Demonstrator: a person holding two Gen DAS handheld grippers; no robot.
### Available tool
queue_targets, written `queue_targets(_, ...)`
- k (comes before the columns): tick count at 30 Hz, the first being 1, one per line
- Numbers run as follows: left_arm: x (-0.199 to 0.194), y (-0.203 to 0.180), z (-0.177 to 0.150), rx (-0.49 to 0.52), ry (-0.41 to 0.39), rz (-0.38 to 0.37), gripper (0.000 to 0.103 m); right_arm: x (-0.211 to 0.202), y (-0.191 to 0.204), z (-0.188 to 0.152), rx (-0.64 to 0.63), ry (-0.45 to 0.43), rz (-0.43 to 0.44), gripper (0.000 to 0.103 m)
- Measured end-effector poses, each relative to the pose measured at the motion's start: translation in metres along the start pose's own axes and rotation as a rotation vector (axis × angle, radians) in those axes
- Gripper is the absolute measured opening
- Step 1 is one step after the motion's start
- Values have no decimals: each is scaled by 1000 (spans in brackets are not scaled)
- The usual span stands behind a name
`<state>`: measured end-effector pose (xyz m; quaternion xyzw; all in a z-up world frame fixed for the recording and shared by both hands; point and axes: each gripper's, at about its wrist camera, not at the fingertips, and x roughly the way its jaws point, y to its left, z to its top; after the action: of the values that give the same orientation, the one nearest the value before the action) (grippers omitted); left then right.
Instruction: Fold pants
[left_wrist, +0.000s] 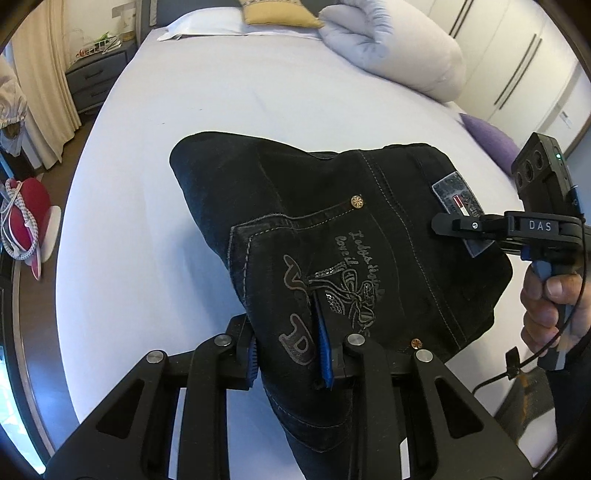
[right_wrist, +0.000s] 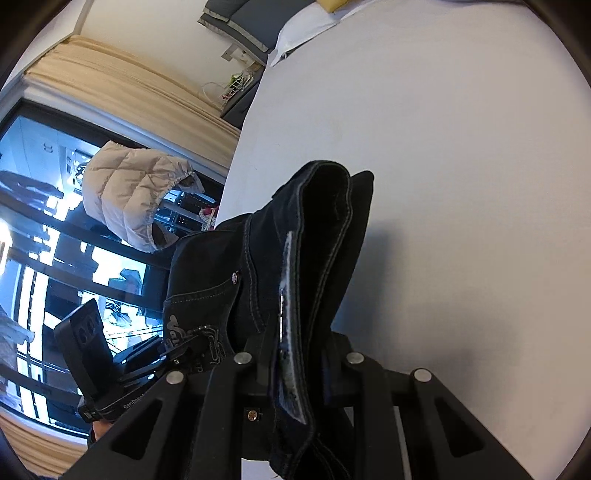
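The black jeans (left_wrist: 332, 236) are folded into a bundle and held above the bed, back pocket with embroidered print facing my left camera. My left gripper (left_wrist: 291, 354) is shut on the jeans at the pocket, blue pads pressed on the denim. My right gripper (left_wrist: 448, 225) comes in from the right and is shut on the waistband at the grey label. In the right wrist view the waistband edge of the jeans (right_wrist: 317, 240) runs between the fingers of my right gripper (right_wrist: 299, 354). My left gripper (right_wrist: 173, 352) shows there at lower left, clamped on the pocket.
The bed sheet (left_wrist: 229, 110) is pale lilac. A rolled white duvet (left_wrist: 399, 48) and pillows lie at the head, a purple cushion (left_wrist: 487, 142) at the right edge. A nightstand (left_wrist: 96, 81) and curtain stand at left. A puffy jacket (right_wrist: 129, 192) hangs by the window.
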<state>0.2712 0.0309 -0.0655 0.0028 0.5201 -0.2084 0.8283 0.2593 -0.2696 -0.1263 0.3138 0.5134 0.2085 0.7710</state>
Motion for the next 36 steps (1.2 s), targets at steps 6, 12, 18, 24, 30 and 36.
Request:
queue_targets(6, 37, 40, 10, -41, 42, 12, 23, 47, -35, 9, 91, 53, -1, 20)
queue_targets(12, 65, 47, -1, -78, 40, 0, 39, 53, -72, -1, 169, 20, 109, 31)
queue_targets(18, 63, 73, -6, -142, 0, -29, 59, 37, -72, -10, 197, -46, 130, 47)
queue_targets(24, 8, 44, -27, -99, -141, 77, 72, -22, -39, -39, 105, -211, -53, 69)
queue_targets(30, -100, -26, -58, -1, -477, 351, 102, -93, 43, -92, -140, -445, -272, 80)
queue_targets(36, -221, -78, -109, 53, -728, 602, 103, -174, 139, -162, -361, -807, -394, 103)
